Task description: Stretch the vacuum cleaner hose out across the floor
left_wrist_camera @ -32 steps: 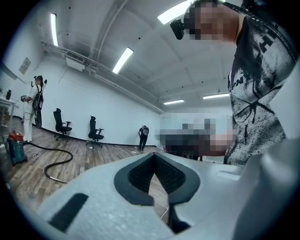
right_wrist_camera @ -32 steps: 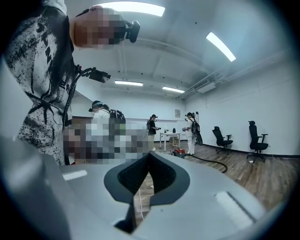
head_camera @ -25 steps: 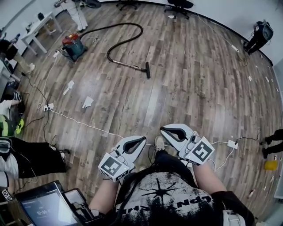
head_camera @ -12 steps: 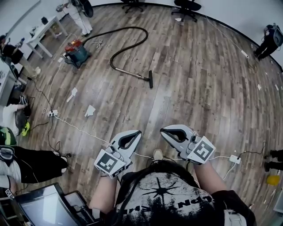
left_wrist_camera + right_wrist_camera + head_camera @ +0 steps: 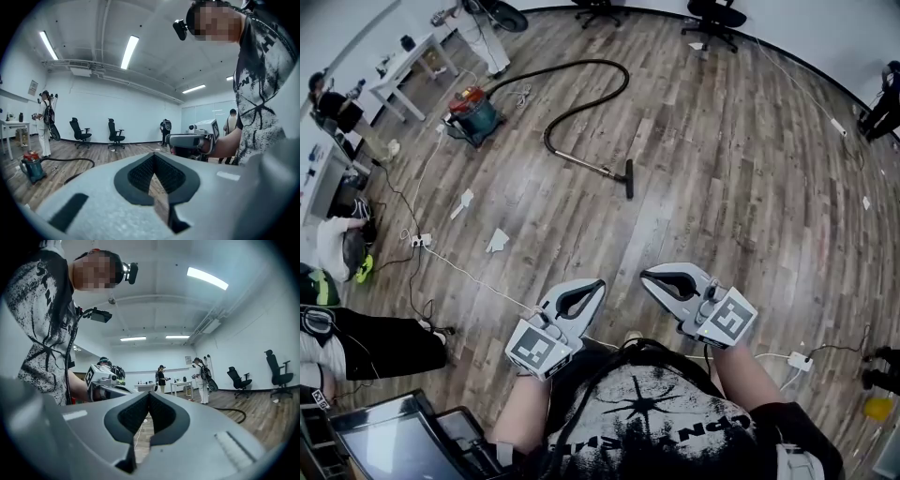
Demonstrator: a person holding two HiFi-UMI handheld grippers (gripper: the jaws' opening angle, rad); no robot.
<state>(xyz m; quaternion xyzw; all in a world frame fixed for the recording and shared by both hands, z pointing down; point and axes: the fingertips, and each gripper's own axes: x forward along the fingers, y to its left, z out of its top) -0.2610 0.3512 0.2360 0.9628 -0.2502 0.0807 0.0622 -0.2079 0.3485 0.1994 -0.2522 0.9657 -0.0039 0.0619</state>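
Left gripper and right gripper closed, empty, far from looped vacuum cleaner hose.
Likely light, floppy, springy; better gripped at stiff wand by floor nozzle.

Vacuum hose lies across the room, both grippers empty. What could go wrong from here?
1. The white cable crosses the floor right at your feet: a likely trip.
2. The paper scraps lie on the way and may slip underfoot.
3. Pulling the vacuum hose could drag the canister along instead of straightening the loop.
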